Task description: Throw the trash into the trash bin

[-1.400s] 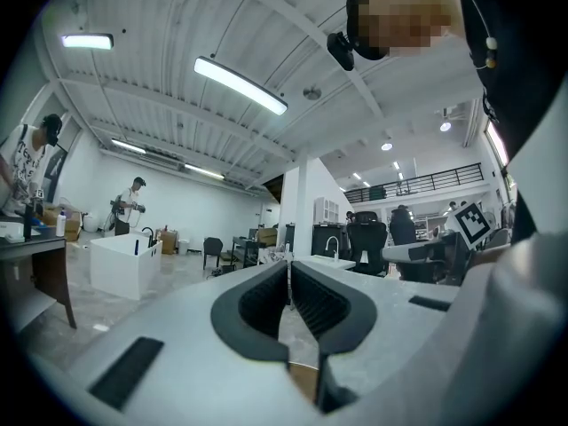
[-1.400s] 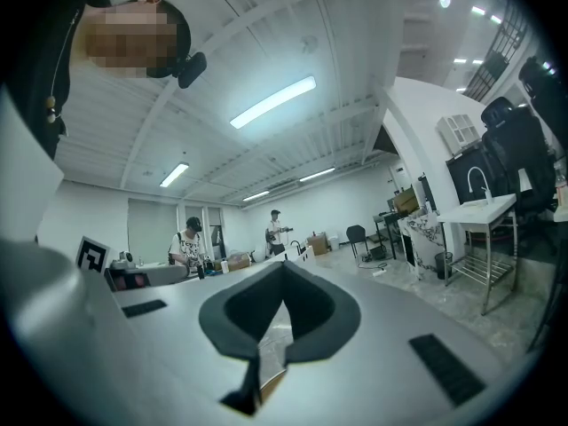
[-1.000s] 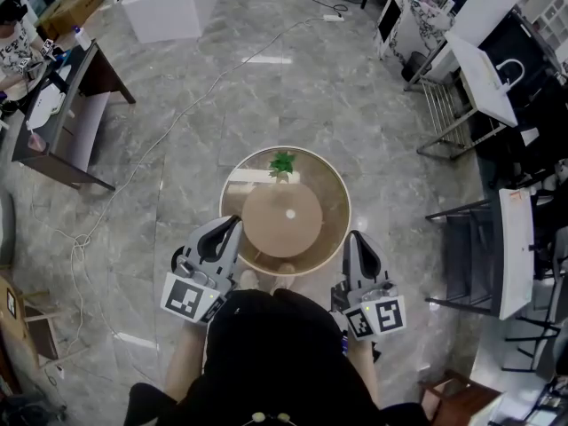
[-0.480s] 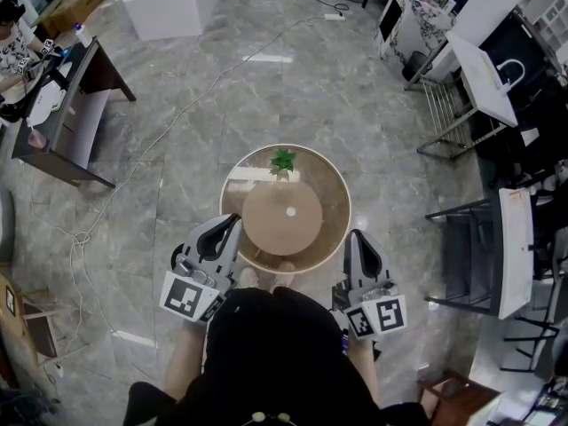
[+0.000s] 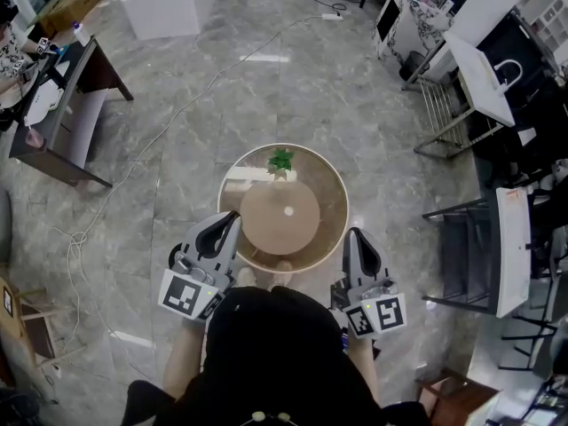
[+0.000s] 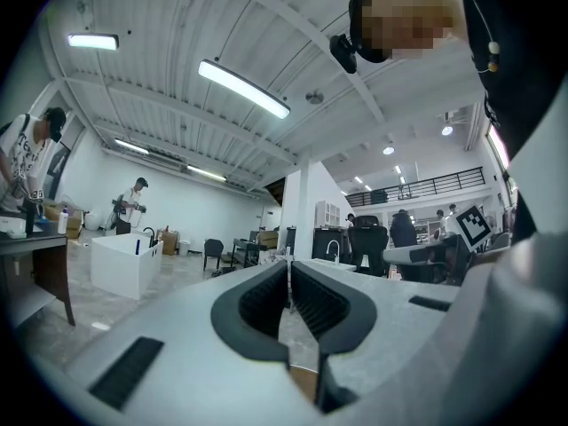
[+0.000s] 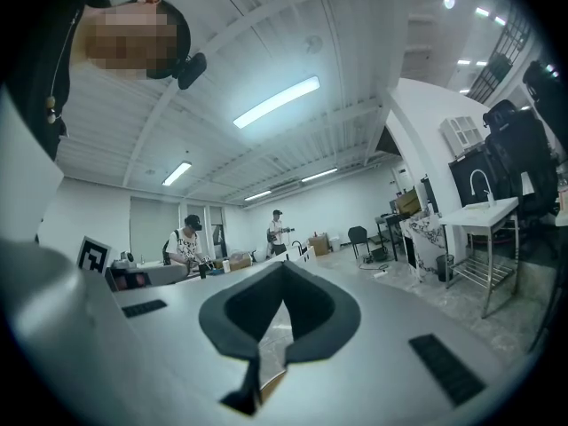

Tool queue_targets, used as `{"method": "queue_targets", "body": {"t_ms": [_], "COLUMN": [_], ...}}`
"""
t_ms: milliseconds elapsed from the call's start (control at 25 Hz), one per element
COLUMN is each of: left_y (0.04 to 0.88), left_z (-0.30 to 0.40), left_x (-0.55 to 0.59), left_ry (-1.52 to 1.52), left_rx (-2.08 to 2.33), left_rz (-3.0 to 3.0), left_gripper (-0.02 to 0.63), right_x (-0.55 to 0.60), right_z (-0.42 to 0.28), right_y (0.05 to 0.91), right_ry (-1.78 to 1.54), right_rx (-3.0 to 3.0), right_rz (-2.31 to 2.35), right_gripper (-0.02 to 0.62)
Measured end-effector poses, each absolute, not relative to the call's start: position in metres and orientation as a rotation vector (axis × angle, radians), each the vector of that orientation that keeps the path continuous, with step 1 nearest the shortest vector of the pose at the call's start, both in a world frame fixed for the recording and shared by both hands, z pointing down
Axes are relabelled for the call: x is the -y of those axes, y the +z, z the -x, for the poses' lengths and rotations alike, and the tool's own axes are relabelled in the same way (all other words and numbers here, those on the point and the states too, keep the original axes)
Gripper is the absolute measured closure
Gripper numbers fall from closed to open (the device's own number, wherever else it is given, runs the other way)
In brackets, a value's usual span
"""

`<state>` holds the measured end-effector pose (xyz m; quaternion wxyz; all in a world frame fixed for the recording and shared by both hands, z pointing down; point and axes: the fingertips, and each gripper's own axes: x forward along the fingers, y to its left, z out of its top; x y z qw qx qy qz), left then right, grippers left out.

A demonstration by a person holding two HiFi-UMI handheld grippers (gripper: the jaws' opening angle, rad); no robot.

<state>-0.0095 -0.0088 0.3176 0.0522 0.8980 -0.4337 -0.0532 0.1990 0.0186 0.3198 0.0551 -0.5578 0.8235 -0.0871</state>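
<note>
A round glass-topped table with a tan disc under the glass stands in front of me. On its far side lies a green leafy item, and a small white bit sits near the middle. My left gripper hovers at the table's near-left rim, shut with nothing in it. My right gripper is at the near-right rim, also shut and empty. In the left gripper view the left gripper points level into the room; the right gripper does the same in its own view. I see no trash bin.
A dark desk with a person at it stands at the far left, and a white box behind it. Black-and-white racks and chairs line the right side. A cable runs across the marble floor.
</note>
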Motion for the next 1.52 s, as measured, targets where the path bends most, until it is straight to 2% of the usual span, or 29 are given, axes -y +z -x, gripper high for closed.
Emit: {"method": "queue_targets", "body": {"t_ms": [680, 1040, 1520], "left_y": [0.322, 0.316, 0.313], "left_z": [0.017, 0.018, 0.015], "left_x": [0.008, 0.008, 0.008], "left_ry": [-0.164, -0.193, -0.181], "left_rx": [1.298, 1.313, 1.32], "left_rz": [-2.732, -2.735, -2.735], "left_gripper": [0.591, 0.591, 0.591], "right_x": [-0.02, -0.02, -0.018], "right_z": [-0.188, -0.16, -0.175], "right_y": [0.311, 0.259, 0.28], "right_ry": [-0.203, 0.111, 0.062], "right_rx": [-2.488, -2.574, -2.596], "right_rz": [1.673, 1.674, 1.812], "right_gripper": [0.592, 0.594, 0.594]}}
